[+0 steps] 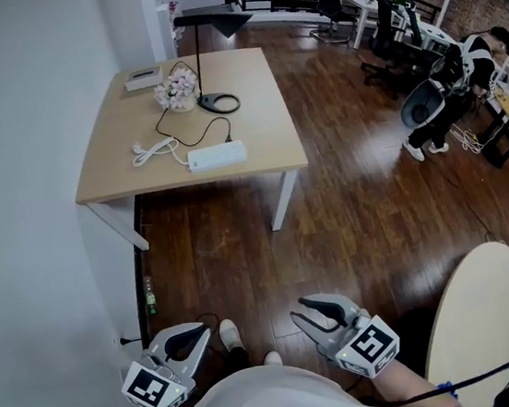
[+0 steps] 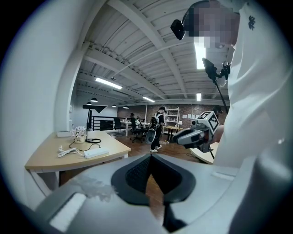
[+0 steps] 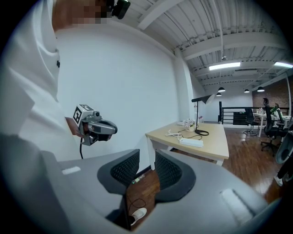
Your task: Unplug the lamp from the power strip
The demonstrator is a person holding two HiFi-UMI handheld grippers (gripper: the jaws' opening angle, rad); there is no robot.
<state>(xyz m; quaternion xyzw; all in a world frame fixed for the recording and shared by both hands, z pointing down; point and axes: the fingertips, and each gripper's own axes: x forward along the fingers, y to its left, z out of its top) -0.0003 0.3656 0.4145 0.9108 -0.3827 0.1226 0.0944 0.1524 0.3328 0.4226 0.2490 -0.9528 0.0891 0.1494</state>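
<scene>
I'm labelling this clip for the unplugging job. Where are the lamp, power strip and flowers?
lamp (image 1: 216, 19), head view, on its dark head.
power strip (image 1: 217, 155), head view, middle of its white body.
flowers (image 1: 176, 89), head view, on the blossoms.

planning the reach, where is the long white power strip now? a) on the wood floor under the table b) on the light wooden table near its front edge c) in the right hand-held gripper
b, the long white power strip lies flat on the light wooden table close to its near edge, on the near side of the black desk lamp's round base.
</scene>
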